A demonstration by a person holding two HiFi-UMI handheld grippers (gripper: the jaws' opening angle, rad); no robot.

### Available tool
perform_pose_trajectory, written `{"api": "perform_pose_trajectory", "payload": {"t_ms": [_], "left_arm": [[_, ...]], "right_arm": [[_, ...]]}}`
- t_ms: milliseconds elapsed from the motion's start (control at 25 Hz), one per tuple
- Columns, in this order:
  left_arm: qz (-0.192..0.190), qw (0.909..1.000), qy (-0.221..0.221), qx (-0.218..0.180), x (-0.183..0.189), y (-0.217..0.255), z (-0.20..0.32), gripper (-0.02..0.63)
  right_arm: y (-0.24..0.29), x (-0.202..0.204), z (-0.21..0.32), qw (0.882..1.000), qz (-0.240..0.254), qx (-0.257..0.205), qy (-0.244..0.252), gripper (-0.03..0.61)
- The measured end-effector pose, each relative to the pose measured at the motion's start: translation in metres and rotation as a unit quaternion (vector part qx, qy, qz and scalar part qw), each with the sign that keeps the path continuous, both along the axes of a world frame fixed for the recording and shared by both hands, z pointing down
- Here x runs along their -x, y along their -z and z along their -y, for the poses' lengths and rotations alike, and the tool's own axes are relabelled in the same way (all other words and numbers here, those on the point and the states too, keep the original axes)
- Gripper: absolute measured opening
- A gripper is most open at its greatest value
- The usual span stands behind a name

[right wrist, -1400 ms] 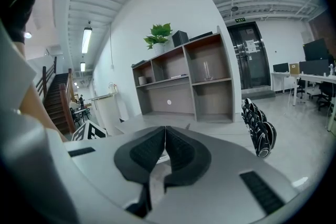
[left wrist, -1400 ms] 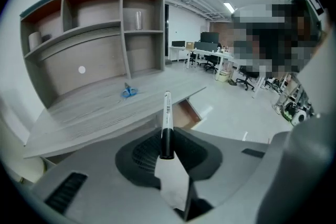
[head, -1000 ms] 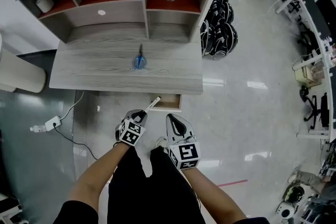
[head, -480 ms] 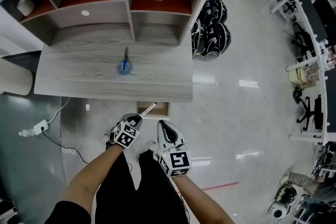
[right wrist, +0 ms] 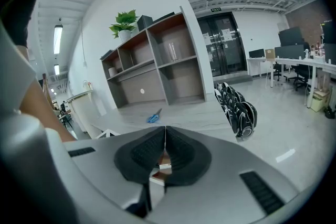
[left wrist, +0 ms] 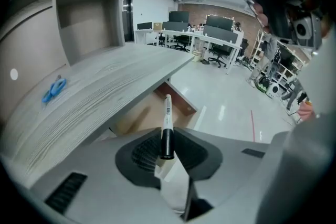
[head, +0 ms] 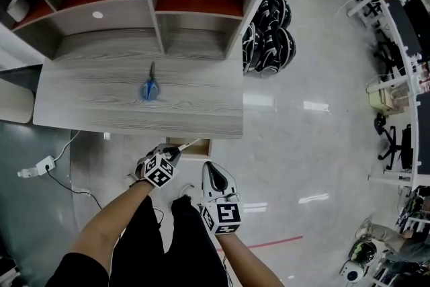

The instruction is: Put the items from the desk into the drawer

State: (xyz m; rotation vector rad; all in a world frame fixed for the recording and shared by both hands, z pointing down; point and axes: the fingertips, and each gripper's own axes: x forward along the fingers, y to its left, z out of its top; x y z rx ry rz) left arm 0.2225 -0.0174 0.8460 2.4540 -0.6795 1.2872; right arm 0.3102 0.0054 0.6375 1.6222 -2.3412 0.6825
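- The grey wood-grain desk (head: 80,111) is standing ahead of me.
- The brown wooden drawer (head: 195,148) is sitting open under its front edge.
- My left gripper (head: 173,152) is clamping its jaws around one thing.
- My right gripper (head: 213,171) is hanging beside it, jaws pressed together on nothing.
- The blue-handled scissors (head: 148,89) are lying mid-desk.
- The black-capped white marker (left wrist: 167,113) is sitting in my left jaws, pointing toward the drawer.

marker (left wrist: 167,126) print illegible, no readable text
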Motion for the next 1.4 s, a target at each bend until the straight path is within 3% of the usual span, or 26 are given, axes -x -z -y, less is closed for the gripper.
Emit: {"api": "perform_pose_trajectory", "payload": {"t_ms": [640, 1040, 1400], "left_arm": [[0.033, 0.9987, -0.037, 0.010, -0.025, -0.037, 0.021, 0.083], [0.035, 0.9992, -0.020, 0.006, -0.023, -0.040, 0.026, 0.084], [0.013, 0.9990, 0.038, 0.022, -0.013, -0.033, 0.030, 0.097]], "right_arm": [[-0.038, -0.015, -0.007, 0.999, 0.002, 0.035, 0.001, 0.019], [-0.038, -0.026, -0.007, 0.999, -0.001, 0.033, -0.010, 0.018], [-0.037, -0.022, -0.015, 0.999, -0.002, 0.034, -0.005, 0.018]]}}
